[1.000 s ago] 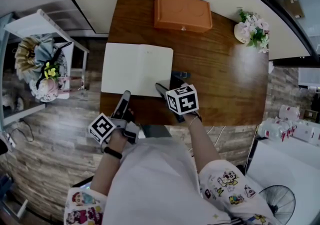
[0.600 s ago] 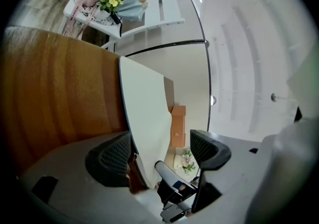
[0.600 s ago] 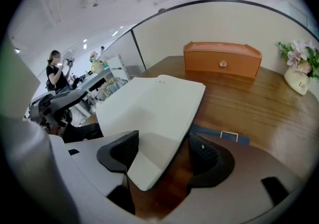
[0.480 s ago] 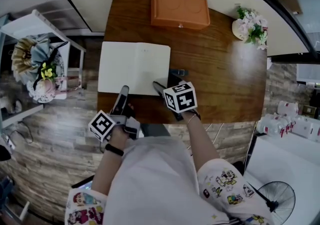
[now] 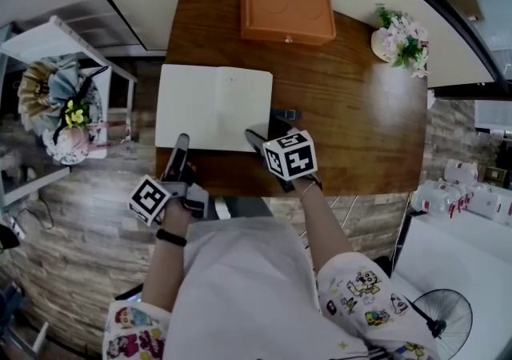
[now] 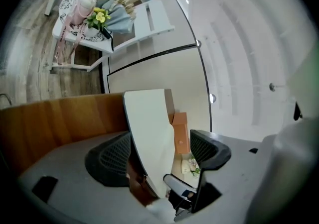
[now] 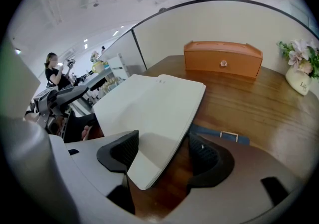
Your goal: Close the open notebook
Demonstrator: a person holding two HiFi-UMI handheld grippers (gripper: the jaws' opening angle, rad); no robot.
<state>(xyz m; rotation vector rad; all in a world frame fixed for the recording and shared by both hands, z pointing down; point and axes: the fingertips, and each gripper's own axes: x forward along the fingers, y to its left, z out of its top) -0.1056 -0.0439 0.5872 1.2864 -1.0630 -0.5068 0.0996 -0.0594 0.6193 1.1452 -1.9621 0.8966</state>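
We hold both claws at the near edge of the brown table [image 5: 360,134]. The open notebook [image 5: 214,106] lies flat on the table's left half, white pages up. Its left side reaches the table's left edge, and its near side stops a little short of the table's near edge.

Our left gripper [image 6: 159,154] comes in over the table's near edge, toward the left corner, and is turned on its side. Its jaws stand apart, and the near edge of the notebook shows in the gap between them. We cannot tell whether either jaw touches the paper.

Our right gripper [image 7: 163,153] sits over the table's near edge, about the middle. Its jaws are also apart, with the notebook's near right corner between them. That corner hangs a little above the wood with a shadow under it. Neither jaw presses on it.

A flat blue thing with a small metal clasp [image 7: 219,134] lies on the table just beside the notebook's right side. An orange box [image 5: 288,14] stands at the table's far edge, near the middle. A pot of flowers [image 5: 400,40] stands at the table's far right corner. Past the table's left edge, a white rack [image 5: 88,42] holds a wrapped bouquet [image 5: 64,110].
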